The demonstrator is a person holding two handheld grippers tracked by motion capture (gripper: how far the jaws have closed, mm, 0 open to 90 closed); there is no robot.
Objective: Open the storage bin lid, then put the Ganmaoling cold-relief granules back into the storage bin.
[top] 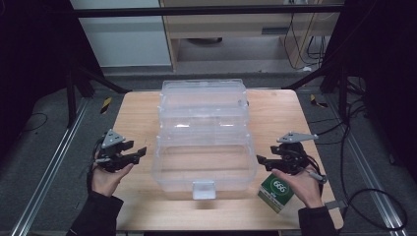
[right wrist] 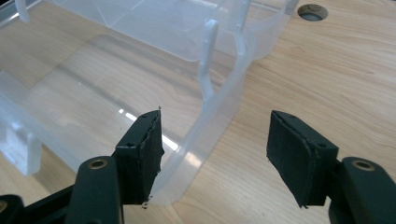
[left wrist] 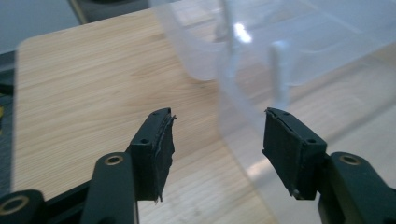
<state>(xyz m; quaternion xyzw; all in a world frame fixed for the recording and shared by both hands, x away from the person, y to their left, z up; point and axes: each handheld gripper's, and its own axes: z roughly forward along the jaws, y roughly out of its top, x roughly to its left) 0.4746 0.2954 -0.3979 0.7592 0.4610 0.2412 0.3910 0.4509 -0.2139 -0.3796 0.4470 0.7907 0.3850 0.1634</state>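
In the middle of the wooden table (top: 137,115) sits the clear plastic box (top: 204,164), its lid folded open toward the far side, while the left gripper (top: 140,150) and right gripper (top: 259,160) flank its near tray, both released, a green packet (top: 276,191) lying near the right hand (top: 305,189).

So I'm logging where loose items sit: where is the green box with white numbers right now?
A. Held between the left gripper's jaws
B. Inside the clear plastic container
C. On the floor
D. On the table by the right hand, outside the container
D: the green box lies on the table next to the right hand, outside the clear plastic container.
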